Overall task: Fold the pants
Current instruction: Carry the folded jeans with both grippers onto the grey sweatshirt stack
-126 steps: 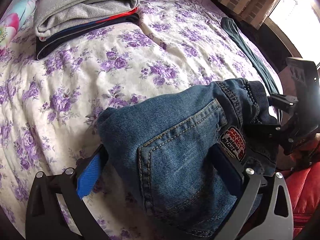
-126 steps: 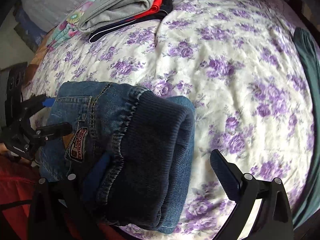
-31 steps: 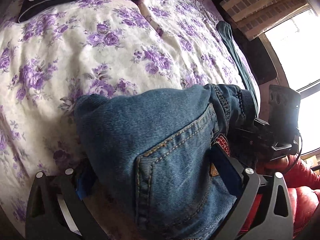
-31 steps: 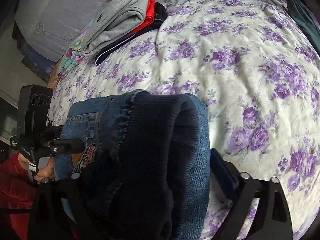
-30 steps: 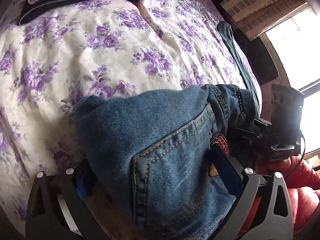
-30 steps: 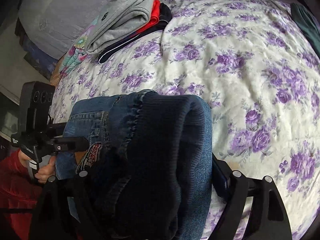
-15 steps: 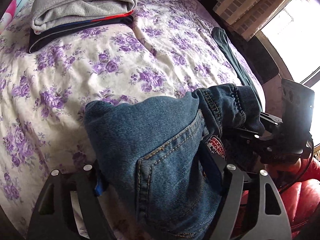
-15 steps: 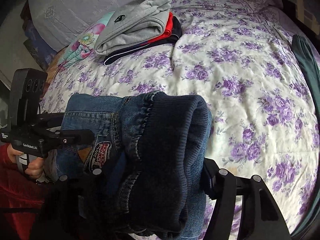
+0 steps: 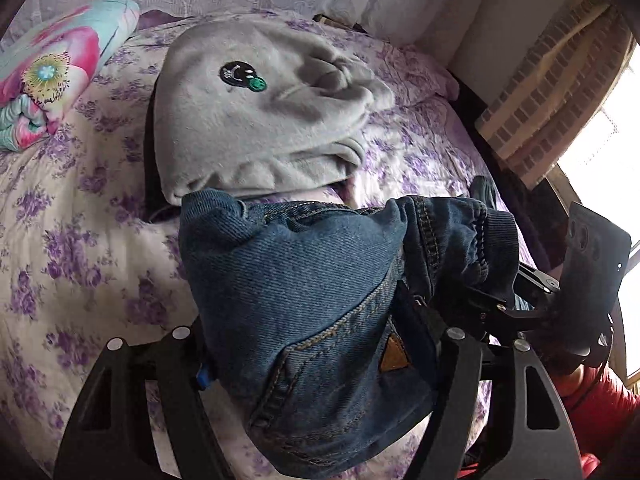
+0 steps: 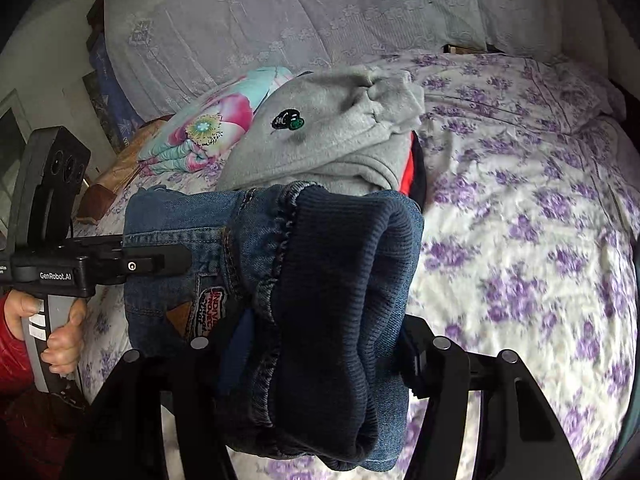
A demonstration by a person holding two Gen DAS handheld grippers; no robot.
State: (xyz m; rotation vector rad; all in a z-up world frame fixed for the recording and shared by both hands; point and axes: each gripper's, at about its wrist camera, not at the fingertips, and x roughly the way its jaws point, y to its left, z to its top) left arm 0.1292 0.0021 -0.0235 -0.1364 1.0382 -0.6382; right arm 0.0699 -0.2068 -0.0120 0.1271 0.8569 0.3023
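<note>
Folded jeans (image 9: 304, 292) clamped at both ends, near clothes stack (image 9: 256, 120).
Left gripper (image 9: 320, 344), right gripper (image 10: 320, 344) gripping denim; uneven release risks unfolding, toppling stack.

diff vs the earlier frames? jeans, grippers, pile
Both grippers carried the folded jeans across the floral bedspread toward the pile topped by the grey sweatshirt; the bundle's far edge now reaches that pile, which sat well beyond it 4.2 s ago. The right gripper, open around the waistband then, is now clamped on it. Unchanged: left gripper gripping the jeans, fold intact, pile undisturbed.
</note>
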